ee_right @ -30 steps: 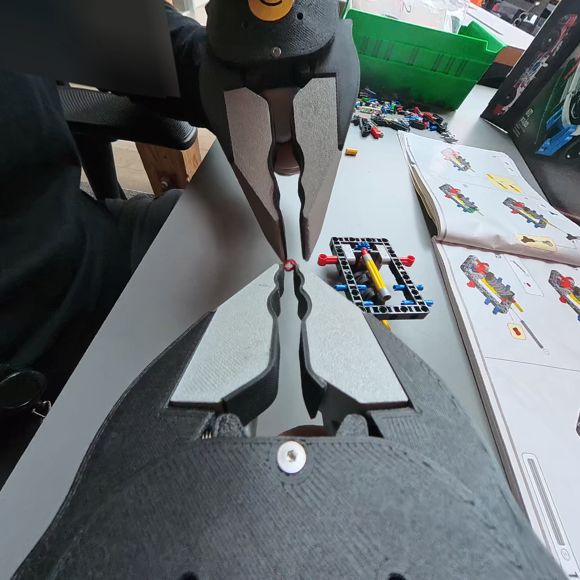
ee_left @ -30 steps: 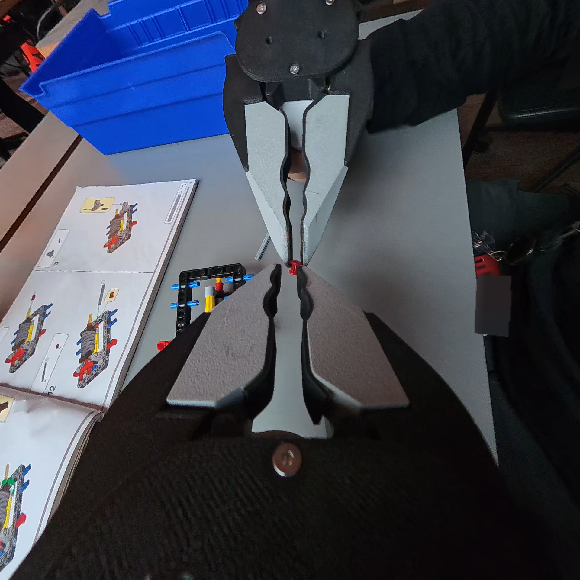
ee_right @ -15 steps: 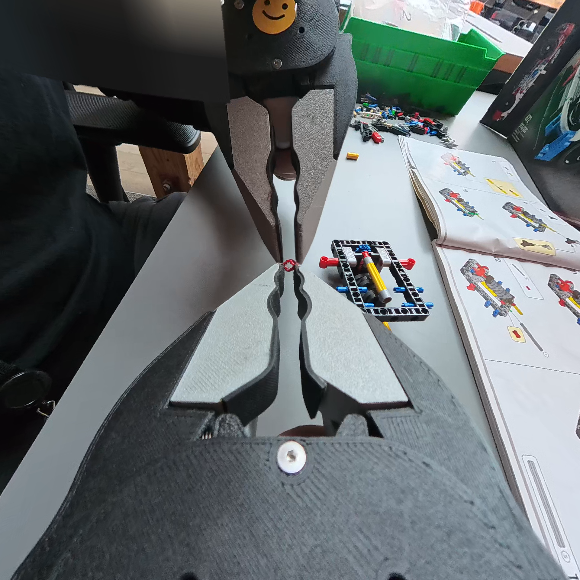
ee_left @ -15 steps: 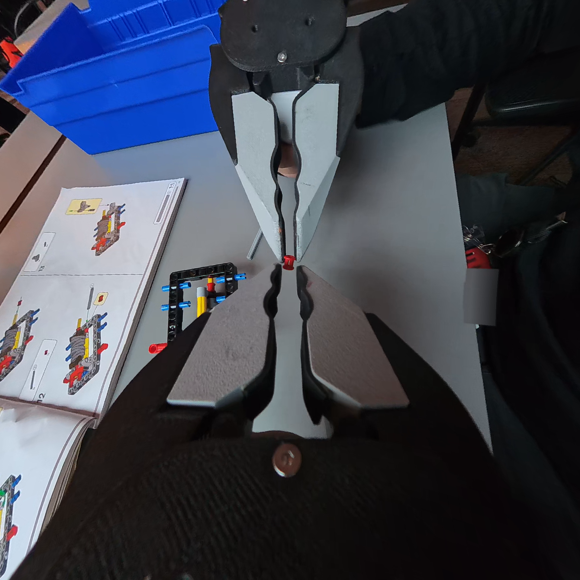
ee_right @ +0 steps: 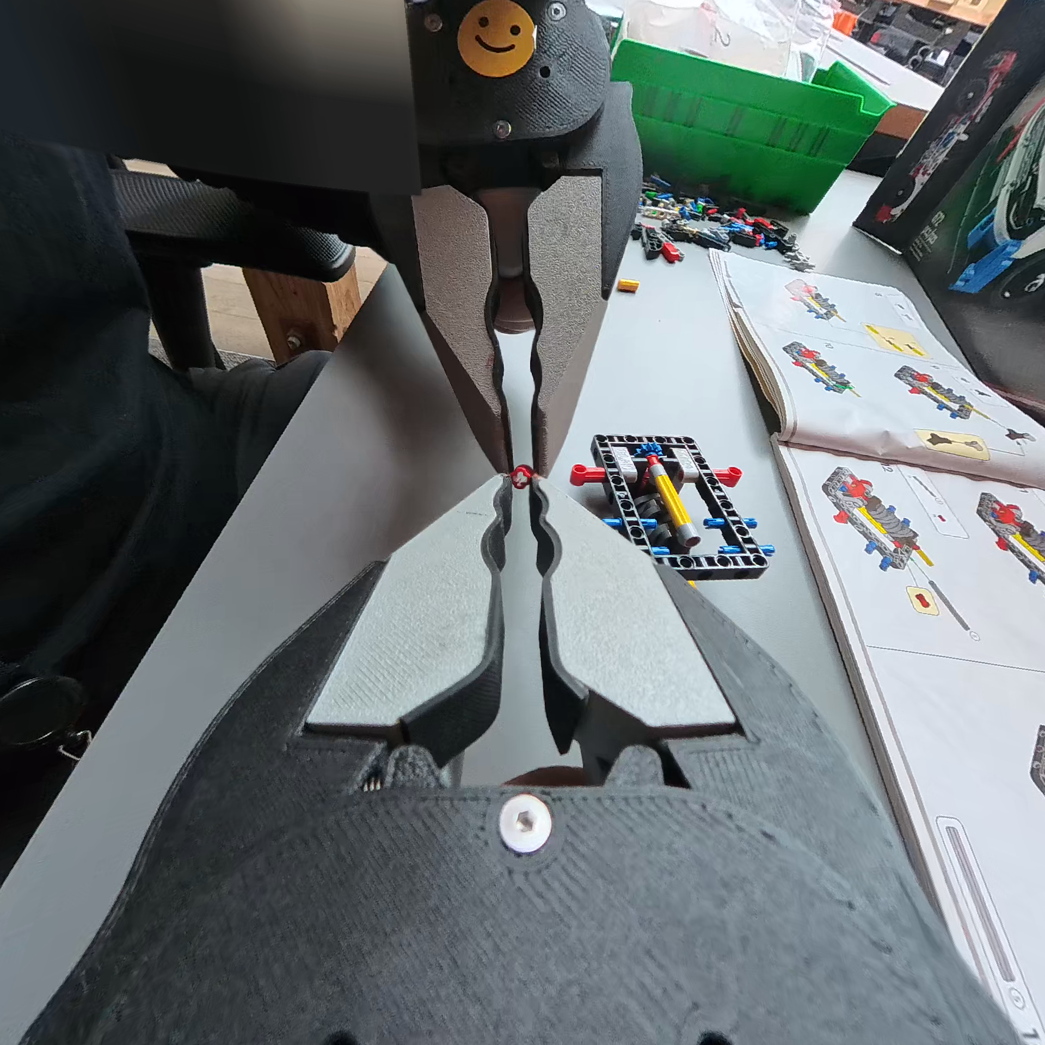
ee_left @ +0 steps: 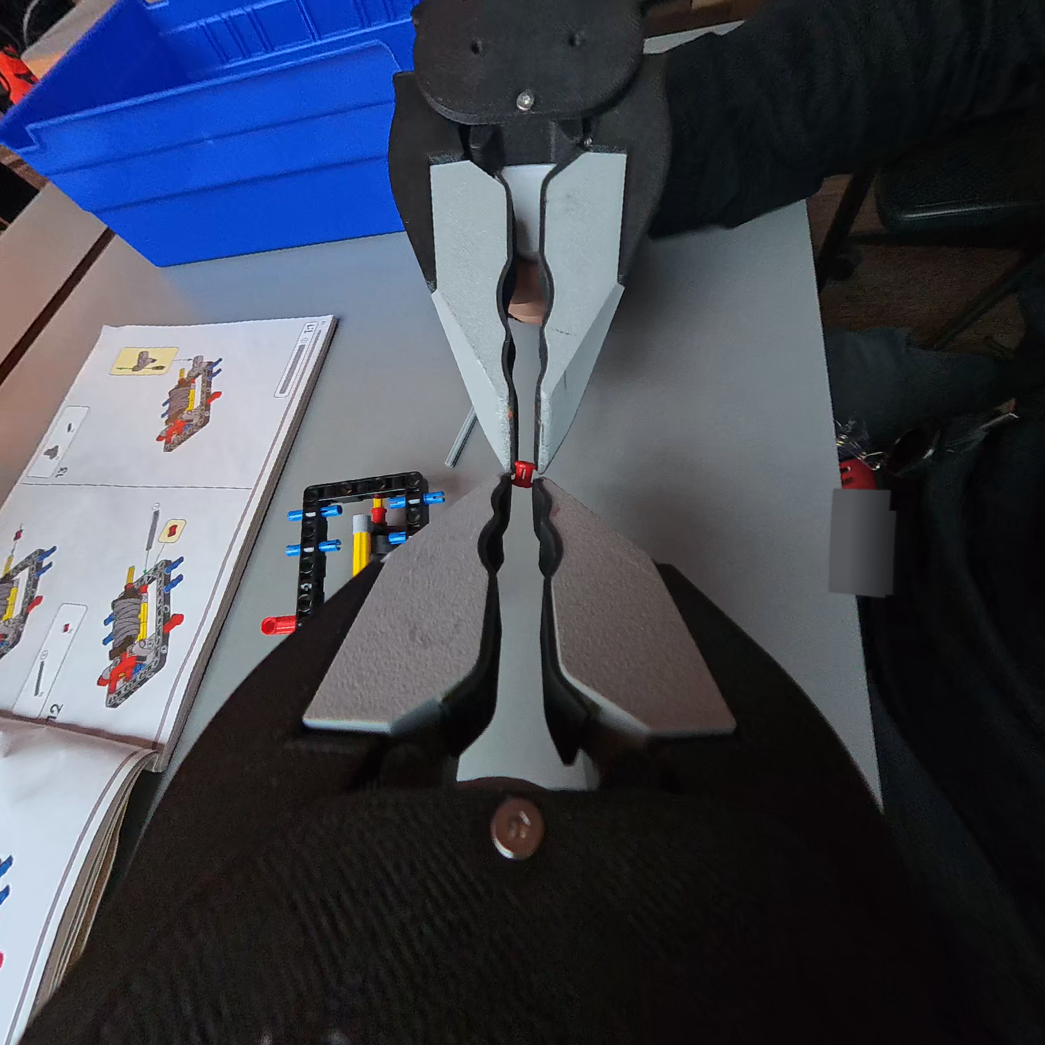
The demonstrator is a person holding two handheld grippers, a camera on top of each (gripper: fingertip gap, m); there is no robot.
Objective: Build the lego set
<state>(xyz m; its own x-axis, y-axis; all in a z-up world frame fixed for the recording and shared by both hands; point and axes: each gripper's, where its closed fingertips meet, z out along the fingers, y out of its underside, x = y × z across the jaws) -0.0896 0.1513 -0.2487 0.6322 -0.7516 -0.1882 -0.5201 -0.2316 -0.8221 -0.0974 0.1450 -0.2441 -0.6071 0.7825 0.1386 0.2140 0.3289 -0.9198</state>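
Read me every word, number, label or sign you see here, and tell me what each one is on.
I don't read writing out, so here is what carries it.
Open instruction booklet: small printed step numbers beside the drawings.
Dark box standing behind the booklet in the right wrist view: printing, too slanted and small to read.
Yellow round sticker on the left gripper: a smiling face, no words.
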